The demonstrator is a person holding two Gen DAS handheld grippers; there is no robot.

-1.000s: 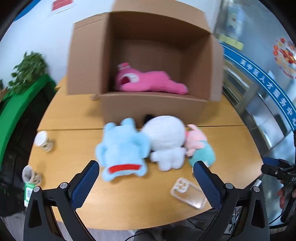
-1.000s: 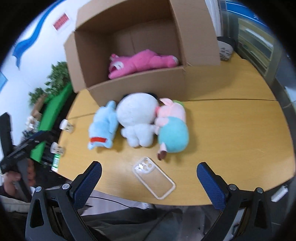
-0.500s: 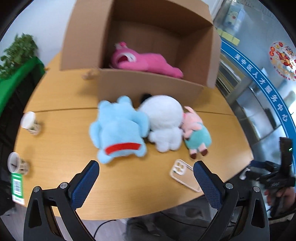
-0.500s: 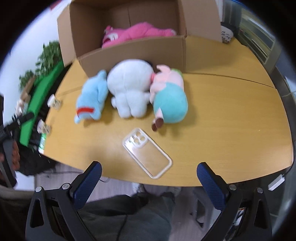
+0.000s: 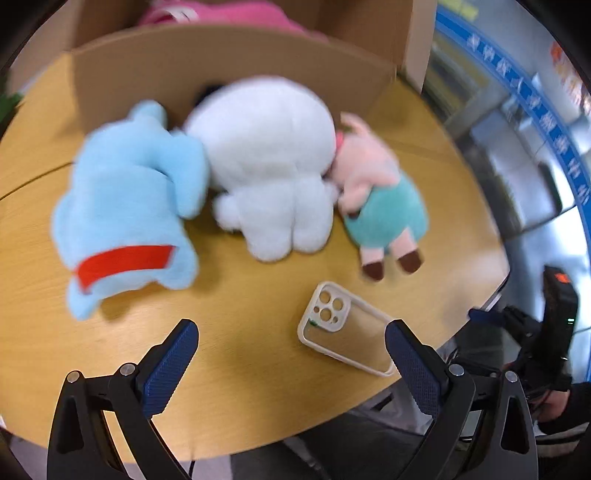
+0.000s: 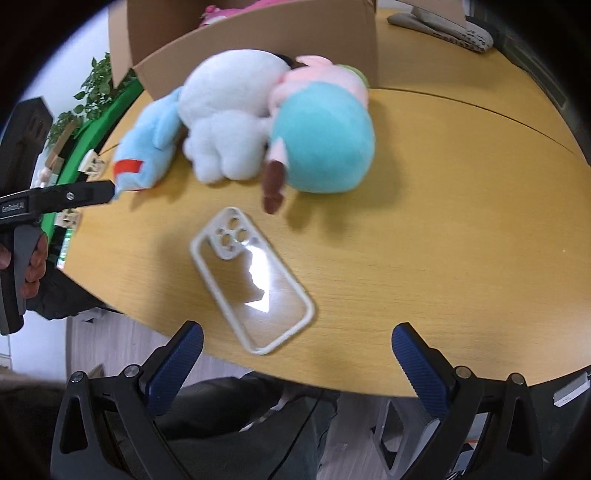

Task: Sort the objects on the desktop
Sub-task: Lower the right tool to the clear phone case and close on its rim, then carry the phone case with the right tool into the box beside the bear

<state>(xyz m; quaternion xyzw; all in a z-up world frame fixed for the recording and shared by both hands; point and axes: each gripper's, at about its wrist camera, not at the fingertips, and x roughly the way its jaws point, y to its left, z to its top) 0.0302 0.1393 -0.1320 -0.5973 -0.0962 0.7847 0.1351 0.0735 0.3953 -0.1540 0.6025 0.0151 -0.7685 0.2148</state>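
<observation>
Plush toys are lying in a row on the table, pressed against the front wall of the cardboard box; a pink plush is already lying inside it. Going left to right, I am looking first at the blue plush with its red band, long axis running from the box toward me, band end nearest. Touching it is the round white plush, stubby legs pointing my way. Leaning against that is the pig plush in a teal dress, brown feet aimed toward me and to the right. Just in front of the pig, the clear phone case is lying flat, long axis diagonal, camera cut-outs toward the toys.

I am judging the plushes light, soft and squashy, so pinching across a narrow part, a leg or the blue one's body, should hold. The case looks thin, stiff and slick; lying flat, it would be best taken by its rim across the short side, perhaps near the table edge.

I am holding my left tongs spread wide and empty above the near table edge, and my right tongs likewise wide apart, empty, with the case between and ahead of the fingers.
</observation>
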